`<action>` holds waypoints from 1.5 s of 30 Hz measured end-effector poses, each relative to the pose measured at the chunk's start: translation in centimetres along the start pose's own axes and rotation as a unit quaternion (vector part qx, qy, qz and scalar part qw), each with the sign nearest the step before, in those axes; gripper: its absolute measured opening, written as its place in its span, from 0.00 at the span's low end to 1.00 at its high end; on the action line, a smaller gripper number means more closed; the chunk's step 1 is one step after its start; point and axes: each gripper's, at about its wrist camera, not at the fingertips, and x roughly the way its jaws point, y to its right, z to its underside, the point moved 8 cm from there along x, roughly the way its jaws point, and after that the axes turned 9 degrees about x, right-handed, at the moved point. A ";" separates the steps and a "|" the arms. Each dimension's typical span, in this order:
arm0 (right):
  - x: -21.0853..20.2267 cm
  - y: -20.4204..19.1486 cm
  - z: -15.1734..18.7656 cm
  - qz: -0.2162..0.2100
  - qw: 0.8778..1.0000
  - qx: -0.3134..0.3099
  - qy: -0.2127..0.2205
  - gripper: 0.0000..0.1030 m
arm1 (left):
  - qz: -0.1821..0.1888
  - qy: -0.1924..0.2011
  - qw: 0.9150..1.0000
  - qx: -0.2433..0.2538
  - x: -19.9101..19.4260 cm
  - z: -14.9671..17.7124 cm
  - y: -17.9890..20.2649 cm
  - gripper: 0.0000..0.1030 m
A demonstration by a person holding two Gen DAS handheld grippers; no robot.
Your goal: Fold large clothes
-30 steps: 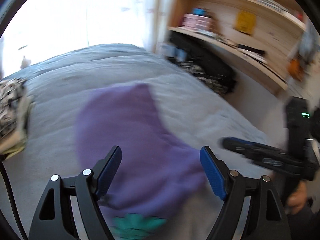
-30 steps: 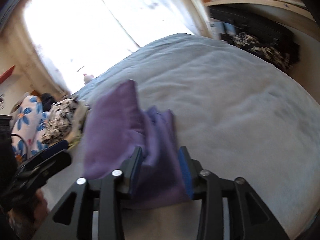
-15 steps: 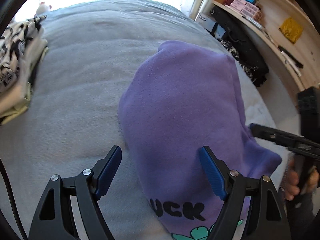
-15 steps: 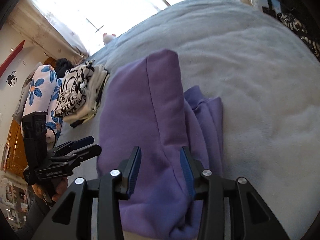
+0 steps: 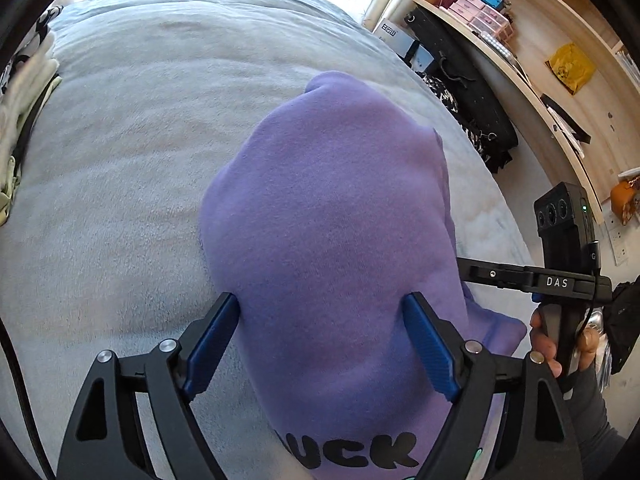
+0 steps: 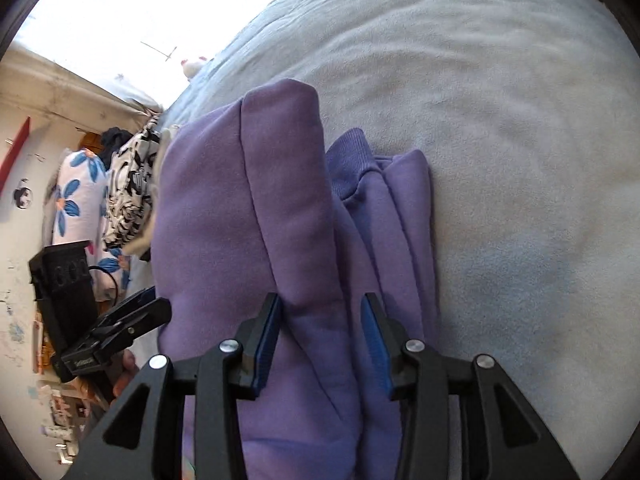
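Note:
A purple sweatshirt (image 5: 328, 200) with black lettering lies folded on the grey bed (image 5: 120, 160). My left gripper (image 5: 320, 304) straddles its near part. Its jaws are opening, with the cloth between the blue pads but not squeezed. My right gripper (image 6: 320, 304) is shut on a raised fold of the sweatshirt (image 6: 224, 220) near its right side, beside a ribbed cuff (image 6: 348, 164). Each view shows the other gripper at the garment's edge: the right gripper (image 5: 500, 274) and the left gripper (image 6: 148, 308), each held by a hand.
A stack of folded patterned clothes (image 6: 128, 192) sits at the far left of the bed, next to a floral pillow (image 6: 72, 200). Wooden shelves (image 5: 540, 60) and black bags (image 5: 460, 92) stand past the bed's right edge. The grey blanket (image 6: 520, 160) stretches right of the sweatshirt.
Both grippers came down towards the bed with the sweatshirt, which was hanging and blurred and now lies flat. The left jaws stand a little wider.

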 end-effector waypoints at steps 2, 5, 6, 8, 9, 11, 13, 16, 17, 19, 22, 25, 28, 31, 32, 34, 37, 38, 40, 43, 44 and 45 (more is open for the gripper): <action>0.5 -0.1 -0.1 -0.020 1.000 0.002 -0.008 0.41 | -0.001 -0.002 1.000 -0.001 0.1 -0.1 -0.1 0.83; 1.4 -0.3 -0.4 -0.052 0.998 0.015 -0.021 0.41 | -0.001 -0.004 1.000 -0.008 0.2 -0.2 -0.1 0.83; 1.5 -0.4 -0.6 -0.061 0.998 0.016 -0.020 0.42 | -0.002 -0.004 1.000 -0.011 0.1 -0.1 -0.2 0.84; 1.4 -0.4 -0.8 -0.071 0.997 0.008 -0.011 0.39 | -0.003 -0.005 1.000 -0.012 0.2 -0.3 -0.1 0.84; 1.2 -0.6 -0.9 -0.073 0.997 0.002 -0.003 0.35 | -0.004 -0.006 1.000 -0.011 0.2 -0.3 0.1 0.84; 0.5 -0.8 -0.9 -0.066 0.998 -0.014 0.014 0.17 | -0.010 -0.007 1.000 -0.005 0.3 -0.5 0.3 0.84; -1.1 -1.2 -0.6 -0.039 0.998 -0.037 0.044 0.13 | -0.022 -0.008 1.000 0.004 0.5 -0.8 0.9 0.84; -3.9 -1.1 -0.2 -0.018 0.995 -0.054 0.084 0.11 | -0.054 -0.014 0.998 0.027 0.8 -1.4 2.4 0.84; -5.1 -0.9 0.0 -0.017 0.994 -0.053 0.096 0.11 | -0.062 -0.014 0.997 0.036 0.9 -1.6 3.1 0.83; -7.1 -0.3 0.5 -0.010 0.992 -0.053 0.116 0.11 | -0.082 -0.013 0.995 0.061 1.2 -2.1 4.8 0.84; -7.6 1.3 0.9 0.024 0.991 -0.046 0.127 0.11 | -0.119 -0.013 0.988 0.095 2.0 -2.6 6.8 0.84; -4.6 3.5 1.0 0.049 0.993 -0.015 0.102 0.11 | -0.169 -0.027 0.978 0.119 3.7 -2.6 7.7 0.85; -1.8 5.7 1.0 0.046 0.995 0.021 0.083 0.15 | -0.204 -0.028 0.969 0.137 5.0 -2.7 7.8 0.90; -1.1 5.8 0.5 0.051 0.994 0.033 0.086 0.20 | -0.212 -0.022 0.967 0.137 5.3 -2.8 8.0 0.93; -1.5 5.6 0.4 0.054 0.994 0.032 0.084 0.21 | -0.209 -0.022 0.969 0.132 5.1 -2.8 7.9 0.93; -2.2 5.1 0.1 0.068 0.994 0.026 0.086 0.27 | -0.203 -0.022 0.970 0.129 4.9 -2.8 8.0 0.93; -3.7 3.7 -0.8 0.098 0.990 0.004 0.100 0.28 | -0.187 -0.024 0.975 0.121 4.3 -2.8 7.5 0.93; -4.5 3.2 -1.3 0.108 0.988 -0.008 0.112 0.28 | -0.182 -0.025 0.976 0.117 4.2 -2.7 7.4 0.93; -5.7 2.3 -2.0 0.114 0.984 -0.022 0.134 0.28 | -0.172 -0.027 0.979 0.110 4.2 -2.8 7.1 0.93; -6.5 -0.1 -4.1 0.094 0.981 -0.032 0.167 0.28 | -0.167 -0.029 0.980 0.107 4.1 -2.8 6.9 0.93; -6.3 -1.0 -4.8 0.081 0.981 -0.034 0.172 0.28 | -0.167 -0.030 0.979 0.108 4.1 -2.8 7.0 0.93; -5.9 -1.5 -5.4 0.077 0.981 -0.037 0.172 0.28 | -0.167 -0.031 0.979 0.109 4.1 -2.8 7.0 0.93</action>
